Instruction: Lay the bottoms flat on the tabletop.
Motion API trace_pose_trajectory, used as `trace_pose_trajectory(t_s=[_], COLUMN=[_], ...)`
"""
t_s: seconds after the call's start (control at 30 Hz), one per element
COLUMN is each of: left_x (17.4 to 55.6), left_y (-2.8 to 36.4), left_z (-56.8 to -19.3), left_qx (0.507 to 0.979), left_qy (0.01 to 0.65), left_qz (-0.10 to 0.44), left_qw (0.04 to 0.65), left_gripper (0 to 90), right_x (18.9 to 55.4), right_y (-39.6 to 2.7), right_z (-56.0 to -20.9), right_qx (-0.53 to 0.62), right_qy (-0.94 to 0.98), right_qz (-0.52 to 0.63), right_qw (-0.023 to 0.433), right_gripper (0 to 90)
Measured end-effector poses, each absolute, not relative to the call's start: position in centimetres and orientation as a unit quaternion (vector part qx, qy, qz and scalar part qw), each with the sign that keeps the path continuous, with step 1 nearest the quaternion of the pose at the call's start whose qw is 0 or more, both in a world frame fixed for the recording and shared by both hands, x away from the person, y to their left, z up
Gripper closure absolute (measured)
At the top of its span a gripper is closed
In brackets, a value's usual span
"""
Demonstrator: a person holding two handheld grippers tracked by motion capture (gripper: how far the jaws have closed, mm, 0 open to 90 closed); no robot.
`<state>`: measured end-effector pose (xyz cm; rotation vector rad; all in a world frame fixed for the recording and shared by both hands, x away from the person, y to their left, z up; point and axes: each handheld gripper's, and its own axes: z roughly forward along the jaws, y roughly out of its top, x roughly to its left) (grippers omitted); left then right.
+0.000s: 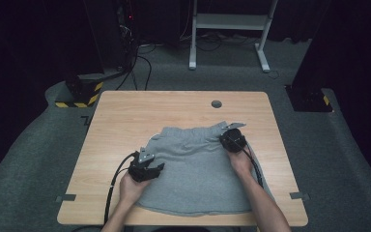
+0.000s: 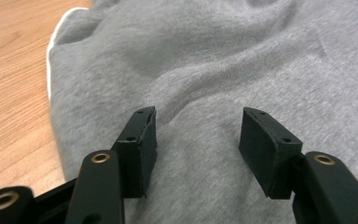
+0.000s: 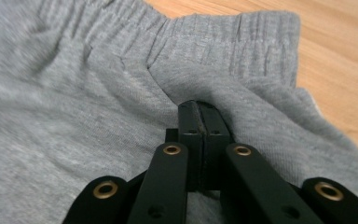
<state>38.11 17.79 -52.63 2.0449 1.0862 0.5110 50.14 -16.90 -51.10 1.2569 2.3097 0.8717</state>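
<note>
Fingers of right gripper [image 3: 199, 109] pinch grey shorts [image 3: 98, 93]; left gripper [image 2: 196, 135] gapes above them.

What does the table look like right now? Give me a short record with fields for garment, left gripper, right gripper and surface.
garment: grey shorts spread flat, elastic waistband at the far side
left gripper: jaws apart, over the cloth near the shorts' left edge, nothing between them
right gripper: jaws together, pinching a fold of cloth just below the waistband
surface: wooden table
</note>
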Motion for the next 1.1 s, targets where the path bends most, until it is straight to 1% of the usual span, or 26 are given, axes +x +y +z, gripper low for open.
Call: trace_pose_trajectory(t_s=[0.07,0.13,0.27,0.37,0.47,0.57,0.63,0.7,0.77,0.83,0.87,0.97,1.1], left_x=[38.0,38.0,38.0,38.0,38.1,38.1,38.1,38.1,38.0,38.0,38.1,38.0,38.1], left_y=[17.8,17.7,17.7,17.7,17.7,17.7,17.7,17.7,17.7,17.7,17.7,17.7,17.6], left_z=[-52.6,-52.6,-52.6,-52.6,-52.6,-52.6,-52.6,-52.6,-52.6,-52.6,-52.6,-52.6,-52.6], left_qx=[0.799,0.798,0.798,0.797,0.797,0.797,0.797,0.797,0.797,0.797,0.797,0.798,0.797], left_qy=[0.426,0.426,0.428,0.429,0.430,0.430,0.430,0.430,0.430,0.430,0.430,0.430,0.431], left_qz=[0.201,0.203,0.204,0.204,0.204,0.204,0.204,0.204,0.205,0.205,0.205,0.203,0.204], left_qw=[0.375,0.374,0.373,0.372,0.372,0.372,0.372,0.372,0.371,0.371,0.371,0.370,0.371], left_gripper=[46.1,45.9,44.8,43.8,42.8,42.6,42.6,42.5,42.4,42.2,42.1,41.4,41.4], right_x=[49.8,49.2,47.7,47.0,47.3,48.0,48.6,48.9,49.1,49.2,49.4,50.2,49.4], right_y=[-17.0,-16.9,-18.1,-20.1,-21.8,-22.9,-22.9,-22.5,-21.9,-21.6,-21.9,-22.9,-22.6], right_z=[-51.0,-50.4,-48.2,-47.2,-47.5,-48.3,-49.1,-49.7,-50.4,-50.6,-50.5,-50.3,-49.6], right_qx=[0.437,0.423,0.408,0.426,0.449,0.481,0.495,0.497,0.477,0.461,0.469,0.508,0.490], right_qy=[0.823,0.828,0.817,0.800,0.796,0.783,0.782,0.789,0.810,0.820,0.818,0.797,0.796], right_qz=[0.319,0.325,0.357,0.366,0.343,0.334,0.321,0.305,0.283,0.262,0.254,0.258,0.290], right_qw=[0.172,0.173,0.198,0.211,0.218,0.208,0.202,0.194,0.192,0.215,0.217,0.203,0.205], right_gripper=[78.1,73.5,71.5,71.3,69.0,61.6,56.2,56.7,67.8,78.4,80.9,80.1,69.4])
